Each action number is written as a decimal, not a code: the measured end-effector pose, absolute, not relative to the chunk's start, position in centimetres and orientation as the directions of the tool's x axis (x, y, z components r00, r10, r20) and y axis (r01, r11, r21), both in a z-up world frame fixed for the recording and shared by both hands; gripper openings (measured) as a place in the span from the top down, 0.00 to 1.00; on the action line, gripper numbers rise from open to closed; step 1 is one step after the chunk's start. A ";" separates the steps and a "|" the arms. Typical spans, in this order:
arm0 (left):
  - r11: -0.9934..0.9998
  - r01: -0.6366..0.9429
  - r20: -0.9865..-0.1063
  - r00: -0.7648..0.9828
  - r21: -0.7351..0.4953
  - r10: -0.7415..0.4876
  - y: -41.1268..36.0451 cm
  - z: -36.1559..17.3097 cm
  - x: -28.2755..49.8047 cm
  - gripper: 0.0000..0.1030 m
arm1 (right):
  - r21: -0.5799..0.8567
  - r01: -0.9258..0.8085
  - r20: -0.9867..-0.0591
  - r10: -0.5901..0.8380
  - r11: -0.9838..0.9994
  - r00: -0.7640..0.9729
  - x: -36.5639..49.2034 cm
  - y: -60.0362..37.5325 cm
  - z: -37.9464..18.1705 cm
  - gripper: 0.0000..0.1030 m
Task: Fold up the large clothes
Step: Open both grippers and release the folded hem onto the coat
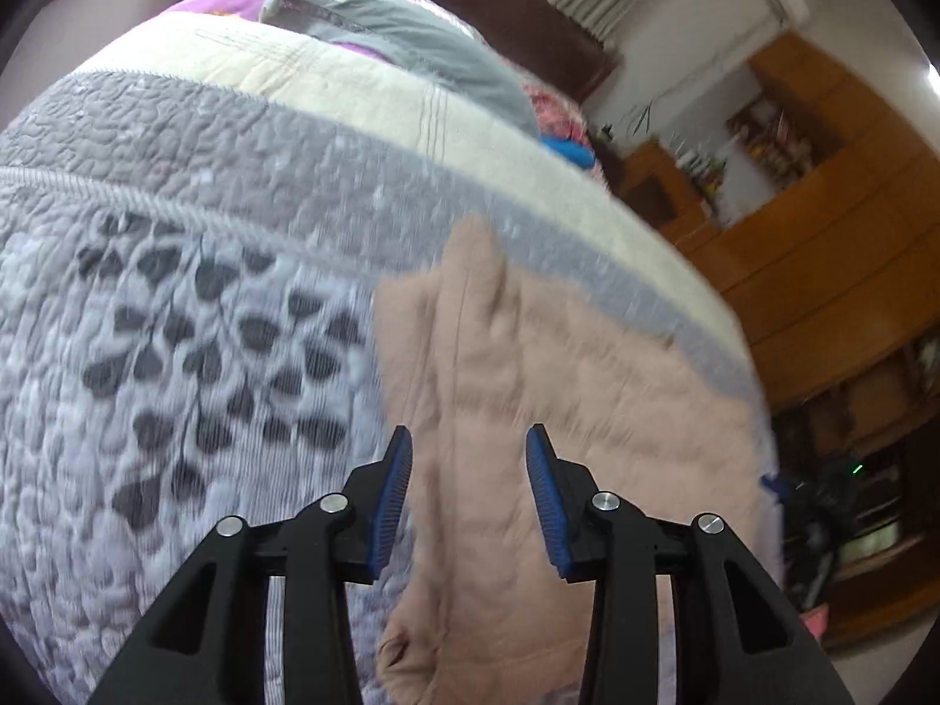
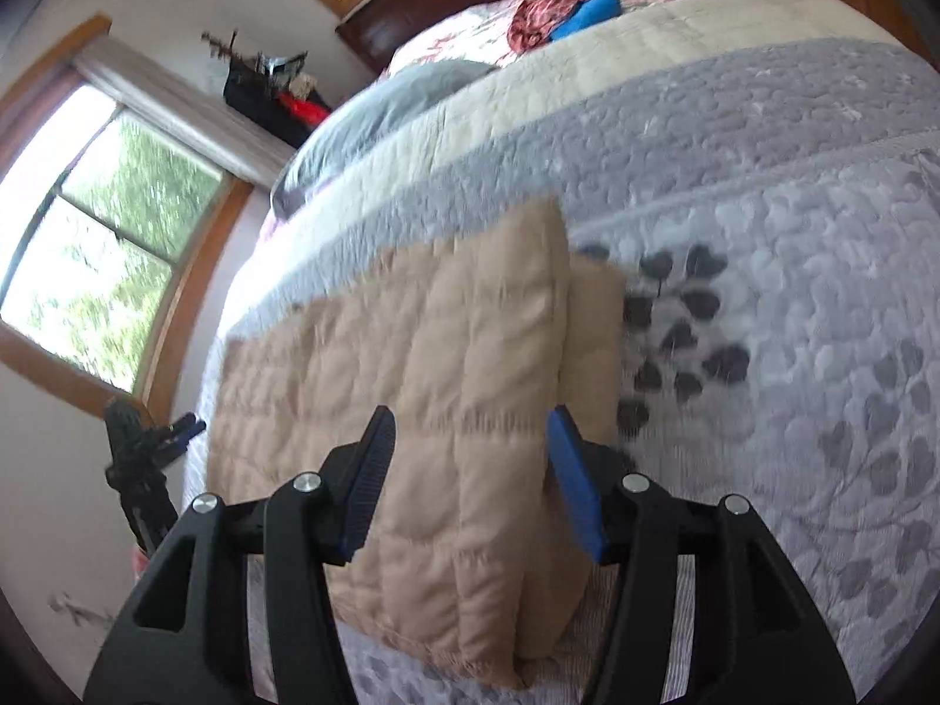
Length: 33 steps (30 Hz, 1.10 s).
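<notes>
The left tongs [image 1: 467,440] stand spread, blue pads apart, hanging over the beige quilted garment [image 1: 529,411] with nothing pinched between them; whether a pad brushes the cloth cannot be told through the blur; the right tongs [image 2: 470,420] are likewise spread, a little wider, poised over the same garment [image 2: 446,352], whose folded thickness lies beneath the gap without being pressed. The garment lies folded on the bed [image 1: 176,235], on the grey leaf-patterned quilt [image 2: 793,352], close to one side edge of the bed; its folded edge runs down the middle in the right view, a narrower layer showing just beside it; beyond that edge the quilt lies open and bare; a grey pillow [image 1: 399,29] sits well apart, near the headboard.
</notes>
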<state>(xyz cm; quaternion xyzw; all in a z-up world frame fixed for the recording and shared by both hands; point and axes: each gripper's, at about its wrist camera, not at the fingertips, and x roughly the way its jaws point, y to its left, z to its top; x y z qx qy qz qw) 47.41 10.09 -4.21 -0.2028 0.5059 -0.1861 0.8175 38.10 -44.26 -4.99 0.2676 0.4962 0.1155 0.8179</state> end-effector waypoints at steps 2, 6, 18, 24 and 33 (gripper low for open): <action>0.851 0.116 -0.755 0.411 -0.513 -0.511 9.4 -4.9 46.8 0.61 | 0.520 0.077 -0.774 0.431 0.851 0.464 38.2 -43.5 -5.7 0.47; 0.887 0.131 -0.775 0.443 -0.442 -0.451 7.6 -5.3 46.1 0.62 | 0.473 0.075 -0.797 0.390 0.878 0.461 39.2 -42.6 -6.0 0.60; 0.917 0.076 -0.729 0.583 -0.391 -0.359 6.5 -3.3 47.4 0.92 | 0.437 0.110 -0.788 0.321 0.893 0.526 42.2 -42.6 -4.5 0.91; 0.911 0.039 -0.790 0.484 -0.410 -0.377 6.2 -8.6 49.7 0.89 | 0.450 0.184 -0.834 0.337 0.874 0.436 43.2 -42.9 -10.2 0.88; 0.942 -0.014 -0.801 0.530 -0.335 -0.277 7.0 -5.3 48.1 0.77 | 0.302 0.183 -0.829 0.163 0.936 0.534 39.5 -42.1 -5.5 0.75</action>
